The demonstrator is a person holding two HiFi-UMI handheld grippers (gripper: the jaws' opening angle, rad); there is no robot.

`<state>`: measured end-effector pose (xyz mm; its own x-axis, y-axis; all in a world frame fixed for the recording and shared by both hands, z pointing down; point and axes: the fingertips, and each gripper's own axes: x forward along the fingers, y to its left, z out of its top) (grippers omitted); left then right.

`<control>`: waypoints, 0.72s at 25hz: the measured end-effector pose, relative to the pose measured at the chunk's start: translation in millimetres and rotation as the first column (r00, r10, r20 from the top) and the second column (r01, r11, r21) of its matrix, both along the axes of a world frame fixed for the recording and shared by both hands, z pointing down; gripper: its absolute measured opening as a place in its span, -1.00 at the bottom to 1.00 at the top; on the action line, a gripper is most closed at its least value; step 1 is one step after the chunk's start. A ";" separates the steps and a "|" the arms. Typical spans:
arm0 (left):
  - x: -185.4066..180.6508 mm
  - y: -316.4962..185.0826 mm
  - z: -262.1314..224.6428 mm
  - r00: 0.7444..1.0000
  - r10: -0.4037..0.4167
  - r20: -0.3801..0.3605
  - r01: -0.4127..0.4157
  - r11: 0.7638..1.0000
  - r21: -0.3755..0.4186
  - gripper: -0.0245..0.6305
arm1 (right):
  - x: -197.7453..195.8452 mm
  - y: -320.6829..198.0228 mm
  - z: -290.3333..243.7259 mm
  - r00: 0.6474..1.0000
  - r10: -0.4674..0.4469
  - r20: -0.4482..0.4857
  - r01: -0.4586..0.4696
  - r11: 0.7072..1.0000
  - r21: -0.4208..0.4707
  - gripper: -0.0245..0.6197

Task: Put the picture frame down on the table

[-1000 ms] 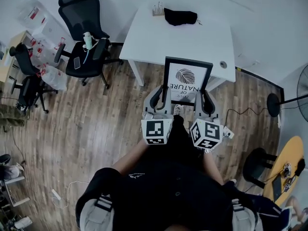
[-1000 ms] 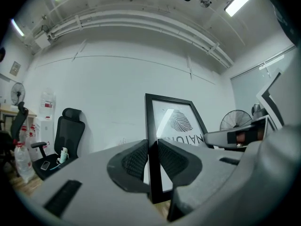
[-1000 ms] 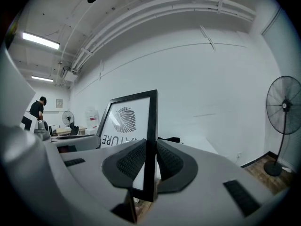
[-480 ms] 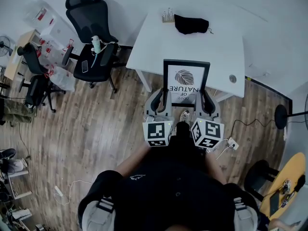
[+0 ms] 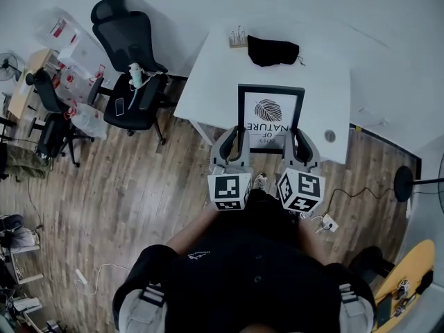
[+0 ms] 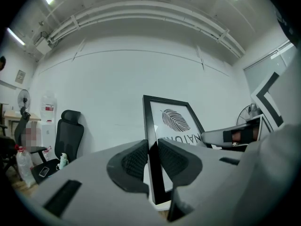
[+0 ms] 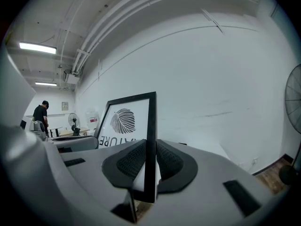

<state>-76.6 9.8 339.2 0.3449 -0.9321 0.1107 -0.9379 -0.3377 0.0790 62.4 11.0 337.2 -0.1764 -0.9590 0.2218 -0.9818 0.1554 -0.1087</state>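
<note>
The black-rimmed picture frame (image 5: 270,116), a white print with a dark leaf and a line of capital letters behind its glass, is held up between the two grippers over the near half of the white rectangular table (image 5: 208,68). Whether its lower edge touches the tabletop cannot be told.

The left gripper (image 5: 234,136) has its ribbed dark pads (image 6: 134,160) pressed on either face of the frame's left rail, the jaws only as far apart as the rail is thick. The right gripper (image 5: 300,136) clamps the right rail the same way, its pads (image 7: 130,160) flat against both faces, low on the rail.

Beyond the fingertips, at the table's far edge, lies a crumpled black cloth (image 5: 272,50), with a small rack of upright sticks (image 5: 238,37) just left of it. Well left of the left gripper's fingers stands a black mesh office chair (image 5: 132,61) on the brown wood-plank floor (image 5: 139,186).
</note>
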 end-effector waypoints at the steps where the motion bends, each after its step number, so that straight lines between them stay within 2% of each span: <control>1: 5.6 -9.6 -2.2 1.000 -0.005 0.001 0.005 1.000 0.004 -0.70 | 5.7 -10.1 -3.5 1.000 -0.004 0.000 0.004 1.000 0.007 -0.71; 12: 65.9 -74.7 -17.1 1.000 -0.016 -0.012 0.016 0.998 0.055 -0.70 | 65.4 -76.5 -16.8 1.000 -0.008 -0.005 0.008 0.999 0.053 -0.71; 18: 81.2 -92.0 -6.1 1.000 -0.021 0.002 0.021 0.999 0.040 -0.70 | 80.7 -90.8 -7.5 1.000 -0.015 0.008 0.014 0.999 0.045 -0.71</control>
